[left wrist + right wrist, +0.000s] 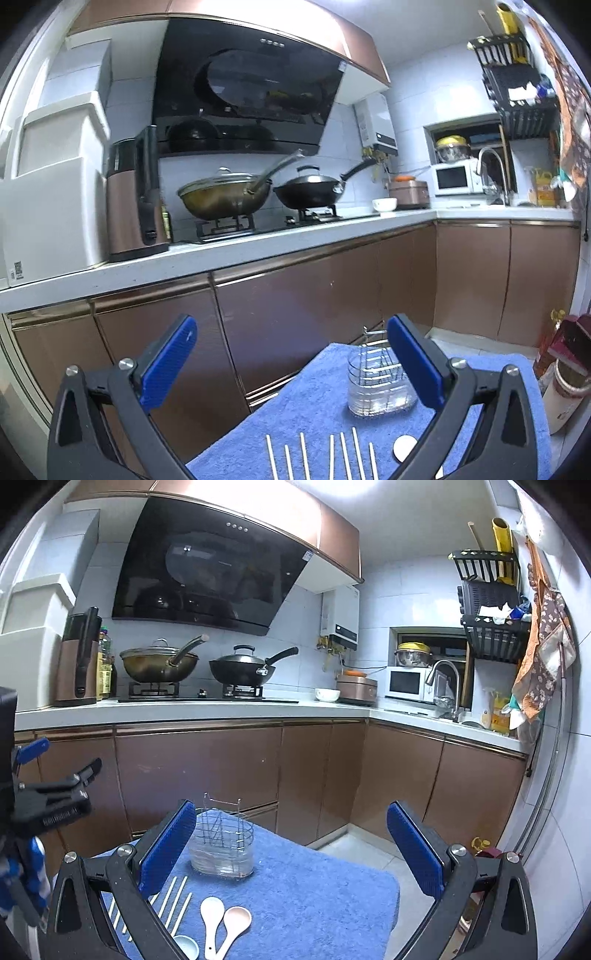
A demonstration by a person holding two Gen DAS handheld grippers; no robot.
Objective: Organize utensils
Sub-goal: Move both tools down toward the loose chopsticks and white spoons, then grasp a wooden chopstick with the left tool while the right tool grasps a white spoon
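Observation:
A wire utensil holder (376,380) (221,845) with a clear base stands on a blue towel (314,417) (306,890). In front of it lie several pale chopsticks (321,458) (173,901) side by side. A white spoon (211,919) and a pinkish spoon (234,923) rest to their right, with a third white spoon (186,947) (404,446) at the towel's near edge. My left gripper (291,365) hovers open above the chopsticks, holding nothing. My right gripper (291,845) is open and empty above the spoons. The left gripper's body (44,797) shows at the right wrist view's left edge.
Brown cabinet doors (295,295) and a white counter (184,709) run behind the towel. Two woks (236,666) sit on the stove under a black hood. A microwave (406,683), a faucet and a sink fill the right corner. Bottles and boxes (561,373) stand on the floor at right.

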